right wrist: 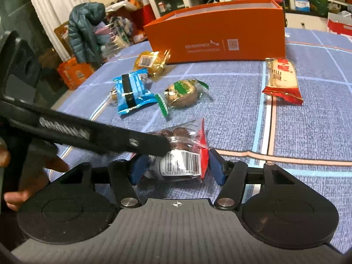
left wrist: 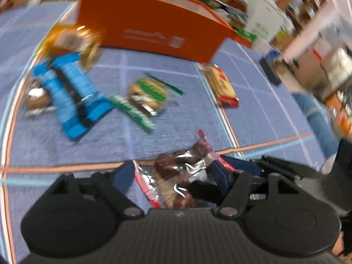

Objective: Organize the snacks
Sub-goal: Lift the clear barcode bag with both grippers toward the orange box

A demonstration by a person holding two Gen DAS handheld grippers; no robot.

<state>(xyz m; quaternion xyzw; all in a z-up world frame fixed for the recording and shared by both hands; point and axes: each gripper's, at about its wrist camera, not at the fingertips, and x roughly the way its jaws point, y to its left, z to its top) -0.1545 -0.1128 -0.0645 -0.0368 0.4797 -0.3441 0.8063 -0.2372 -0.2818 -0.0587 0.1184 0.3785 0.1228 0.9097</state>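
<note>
Snacks: six packets are lying loose on the blue cloth (right wrist: 297, 121); none looks to be sitting in the box yet, though its inside is hidden.
Orange box (right wrist: 220, 41): standing open-topped at the far side, walls tall; likely the destination.
Red-and-white packet (right wrist: 281, 79): lying far right, well apart from the rest.
Blue packet (right wrist: 132, 90): lying left of centre, overlapping a small round snack (left wrist: 36, 99) at its left.
Green-wrapped cake (right wrist: 182, 92): sitting just right of the blue one.
Yellow packet (right wrist: 154, 61): resting just in front of the box's left corner.
Chocolate-ball bag (right wrist: 182, 151): sitting nearest, between both tools.
Right gripper (right wrist: 178, 168): straddling the bag; left pad touching, right pad looking just off it, not clamping.
Left gripper (left wrist: 176, 176): reaching in from the left, jaws apart around the bag's top; contact unclear in the blur.
Progress: judging barely started; all six are waiting.
Room: open cloth is running from bag to box; table edge is falling away left.
</note>
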